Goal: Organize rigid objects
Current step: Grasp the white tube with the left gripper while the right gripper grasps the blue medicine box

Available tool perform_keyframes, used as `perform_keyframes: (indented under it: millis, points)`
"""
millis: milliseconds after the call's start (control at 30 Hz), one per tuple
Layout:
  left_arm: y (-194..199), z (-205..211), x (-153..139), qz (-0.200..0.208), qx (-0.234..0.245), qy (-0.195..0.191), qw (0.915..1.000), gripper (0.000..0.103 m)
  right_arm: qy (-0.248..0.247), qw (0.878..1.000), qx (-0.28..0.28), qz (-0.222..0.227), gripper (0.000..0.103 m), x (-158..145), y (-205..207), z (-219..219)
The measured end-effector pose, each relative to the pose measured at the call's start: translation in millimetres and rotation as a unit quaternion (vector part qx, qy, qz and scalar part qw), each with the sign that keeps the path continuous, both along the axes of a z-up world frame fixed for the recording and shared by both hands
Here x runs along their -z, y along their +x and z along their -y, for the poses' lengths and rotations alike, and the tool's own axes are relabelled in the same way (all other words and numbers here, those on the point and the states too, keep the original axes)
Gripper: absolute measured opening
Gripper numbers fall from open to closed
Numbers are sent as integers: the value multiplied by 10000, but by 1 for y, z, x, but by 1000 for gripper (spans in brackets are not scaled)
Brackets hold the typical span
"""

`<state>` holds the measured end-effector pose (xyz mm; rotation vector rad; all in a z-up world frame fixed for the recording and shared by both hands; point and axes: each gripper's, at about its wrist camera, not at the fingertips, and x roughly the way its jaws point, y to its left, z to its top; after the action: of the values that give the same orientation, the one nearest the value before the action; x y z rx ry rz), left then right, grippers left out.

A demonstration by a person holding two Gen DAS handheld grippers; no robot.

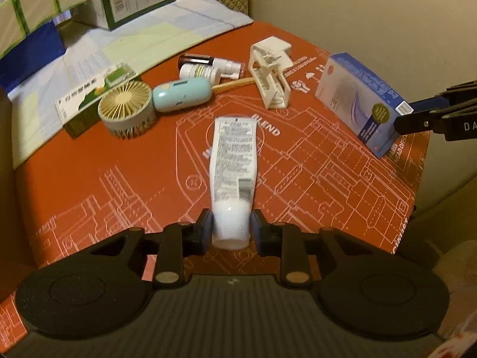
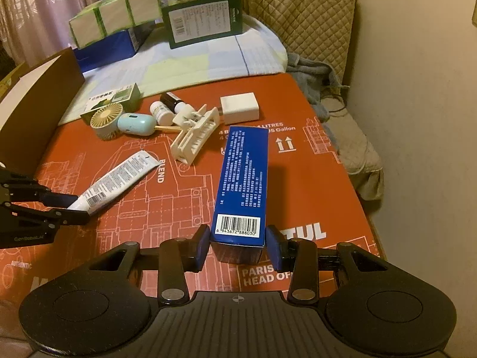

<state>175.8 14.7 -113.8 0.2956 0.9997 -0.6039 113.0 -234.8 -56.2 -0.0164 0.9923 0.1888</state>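
My left gripper (image 1: pixel 231 229) is shut on the cap end of a white tube (image 1: pixel 232 161) that lies lengthwise on the red board (image 1: pixel 119 179). It also shows in the right wrist view (image 2: pixel 116 179), with the left gripper (image 2: pixel 76 208) at its near end. My right gripper (image 2: pixel 237 246) is shut on the near end of a blue box (image 2: pixel 243 179), pads against both sides. The blue box (image 1: pixel 360 101) shows at the right in the left wrist view, with the right gripper (image 1: pixel 402 119) on its end.
At the back of the board lie a small round fan (image 1: pixel 126 109), a teal case (image 1: pixel 182 94), two small bottles (image 1: pixel 208 67), a white plastic rack (image 1: pixel 269 74) and a green carton (image 1: pixel 89 101). A white block (image 2: pixel 240 107) lies beyond. Boxes (image 2: pixel 205 19) stand on a cloth behind.
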Motion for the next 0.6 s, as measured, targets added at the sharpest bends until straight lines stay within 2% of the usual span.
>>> perform_keyframes:
  millis: [67, 233, 400, 600]
  points:
    - [3, 5, -1, 48, -10, 58, 10000, 39, 53, 10000, -4, -11, 38, 0, 0, 1]
    - [16, 21, 4, 184, 81, 262, 9995, 40, 74, 10000, 26, 7, 53, 0, 3, 3]
    - [26, 30, 13, 187, 198, 438, 9987, 40, 104, 9999, 0, 52, 56, -1, 8, 4]
    - [28, 32, 13, 167, 167, 388, 9990, 35, 139, 9999, -61, 35, 56, 1, 16, 4]
